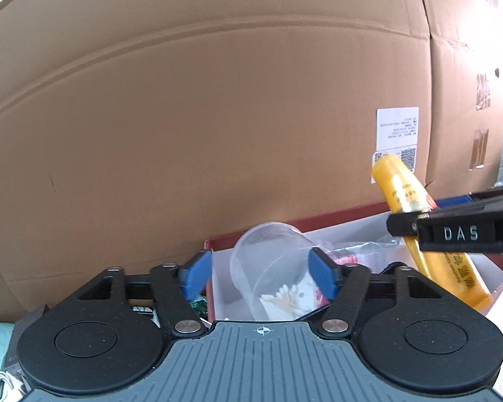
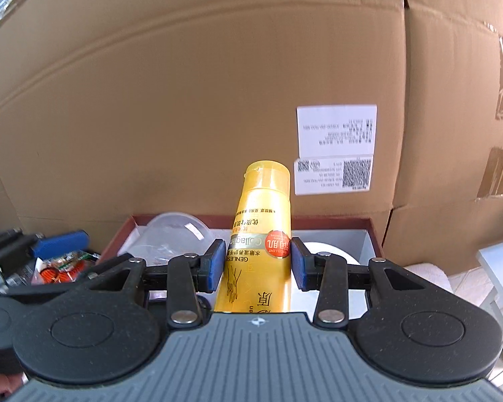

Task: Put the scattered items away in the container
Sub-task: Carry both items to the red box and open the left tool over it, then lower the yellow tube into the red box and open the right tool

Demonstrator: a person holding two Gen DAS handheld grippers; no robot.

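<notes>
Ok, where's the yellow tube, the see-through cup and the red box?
yellow tube (image 2: 261,231): right wrist view, on its label.
see-through cup (image 1: 271,261): left wrist view, on its clear side.
red box (image 2: 374,234): right wrist view, on its right wall.

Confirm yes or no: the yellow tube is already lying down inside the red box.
No: the right gripper holds the yellow tube, cap up, clamped between its blue pads above the red box.
</notes>
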